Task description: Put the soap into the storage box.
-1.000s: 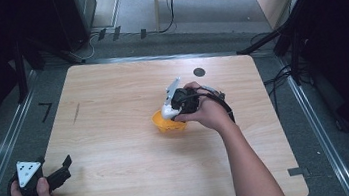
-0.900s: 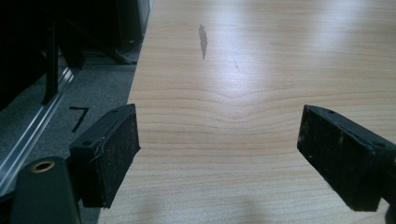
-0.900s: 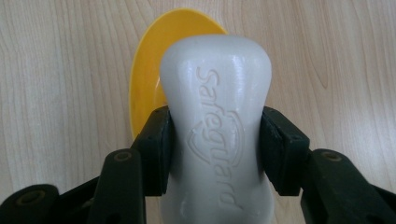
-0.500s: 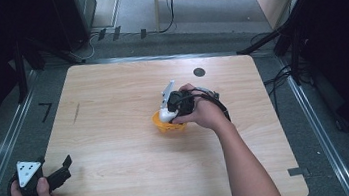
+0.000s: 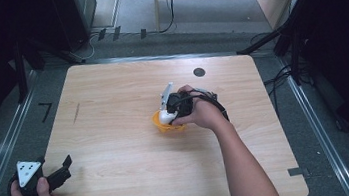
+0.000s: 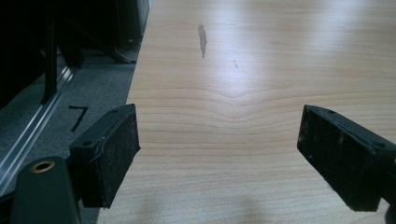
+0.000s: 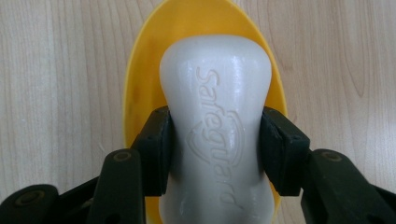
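A white bar of soap (image 7: 215,126) with embossed lettering is held over a yellow soap dish (image 7: 144,84). My right gripper (image 7: 215,151) is shut on the soap, one jaw on each long side. In the high view the right gripper (image 5: 176,109) sits at the table's middle above the yellow dish (image 5: 158,122), with the soap (image 5: 165,115) partly hidden by the hand. Whether the soap touches the dish I cannot tell. My left gripper (image 5: 54,177) rests at the table's near left corner, jaws wide apart. The left gripper (image 6: 219,154) is open over bare wood.
The wooden table (image 5: 112,95) has a dark streak (image 6: 202,39) near its left side and a black round mark (image 5: 199,71) toward the back. Grey floor with metal rails (image 5: 2,149) surrounds it. Cables (image 5: 281,77) lie off the right edge.
The right gripper with the soap has shifted slightly toward the near left, settling lower over the yellow dish. The left gripper has stayed put.
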Demonstrator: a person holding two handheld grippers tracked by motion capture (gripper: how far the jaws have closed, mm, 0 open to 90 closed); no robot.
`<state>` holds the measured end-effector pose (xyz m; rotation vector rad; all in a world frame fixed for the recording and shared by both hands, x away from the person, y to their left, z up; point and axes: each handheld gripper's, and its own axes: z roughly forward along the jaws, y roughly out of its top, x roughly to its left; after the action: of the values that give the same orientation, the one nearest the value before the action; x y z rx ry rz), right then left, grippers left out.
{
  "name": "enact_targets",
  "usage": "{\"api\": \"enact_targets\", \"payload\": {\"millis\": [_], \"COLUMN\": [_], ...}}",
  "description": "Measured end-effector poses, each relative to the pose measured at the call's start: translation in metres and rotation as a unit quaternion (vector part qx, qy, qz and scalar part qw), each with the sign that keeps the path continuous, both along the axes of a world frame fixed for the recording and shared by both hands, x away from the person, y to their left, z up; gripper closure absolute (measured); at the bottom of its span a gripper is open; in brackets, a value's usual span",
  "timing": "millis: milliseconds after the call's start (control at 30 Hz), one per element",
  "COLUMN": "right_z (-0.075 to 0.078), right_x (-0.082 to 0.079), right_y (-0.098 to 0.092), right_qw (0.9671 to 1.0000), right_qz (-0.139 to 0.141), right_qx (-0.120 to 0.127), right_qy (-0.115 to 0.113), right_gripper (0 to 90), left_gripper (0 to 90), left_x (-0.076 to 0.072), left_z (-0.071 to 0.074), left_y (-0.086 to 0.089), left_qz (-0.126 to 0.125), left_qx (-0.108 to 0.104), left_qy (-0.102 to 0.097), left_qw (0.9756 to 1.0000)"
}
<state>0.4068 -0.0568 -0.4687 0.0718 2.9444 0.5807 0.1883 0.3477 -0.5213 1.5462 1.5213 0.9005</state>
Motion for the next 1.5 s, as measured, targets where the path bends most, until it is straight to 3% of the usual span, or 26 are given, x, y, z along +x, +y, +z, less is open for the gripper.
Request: {"api": "enact_targets", "payload": {"millis": [100, 133, 267, 733, 933, 1167, 1500], "right_z": [-0.003, -0.003, 0.004, 0.016, 0.019, 0.022, 0.022], "right_x": [-0.002, -0.002, -0.002, -0.005, -0.01, -0.015, -0.025], "right_y": [0.002, 0.002, -0.001, -0.025, -0.039, -0.057, -0.078], "right_qw": [0.9999, 0.9999, 0.9995, 0.9973, 0.9959, 0.991, 0.9853], "right_qz": [-0.002, 0.001, -0.019, -0.047, -0.069, -0.117, -0.155], "right_qx": [-0.014, -0.013, 0.023, 0.053, 0.054, 0.06, 0.069], "right_qy": [0.003, 0.004, 0.011, 0.019, 0.024, 0.027, 0.014], "right_gripper": [49.2, 44.8, 38.9, 36.9, 37.0, 28.4, 13.3], "left_gripper": [13.2, 13.2, 13.2, 13.2, 13.2, 13.2, 13.2], "left_x": [0.0, 0.0, 0.0, 0.0, 0.0, 0.0, 0.0], "left_z": [0.0, 0.0, 0.0, 0.0, 0.0, 0.0, 0.0], "left_y": [0.0, 0.0, 0.0, -0.001, -0.001, -0.001, -0.002], "left_qz": [0.0, -0.001, -0.001, -0.001, -0.001, -0.002, -0.004], "left_qx": [0.0, -0.001, -0.001, 0.002, 0.004, 0.007, 0.007], "left_qy": [0.0, 0.0, 0.0, 0.0, -0.001, 0.0, 0.0], "left_qw": [1.0, 1.0, 1.0, 1.0, 1.0, 1.0, 1.0]}}
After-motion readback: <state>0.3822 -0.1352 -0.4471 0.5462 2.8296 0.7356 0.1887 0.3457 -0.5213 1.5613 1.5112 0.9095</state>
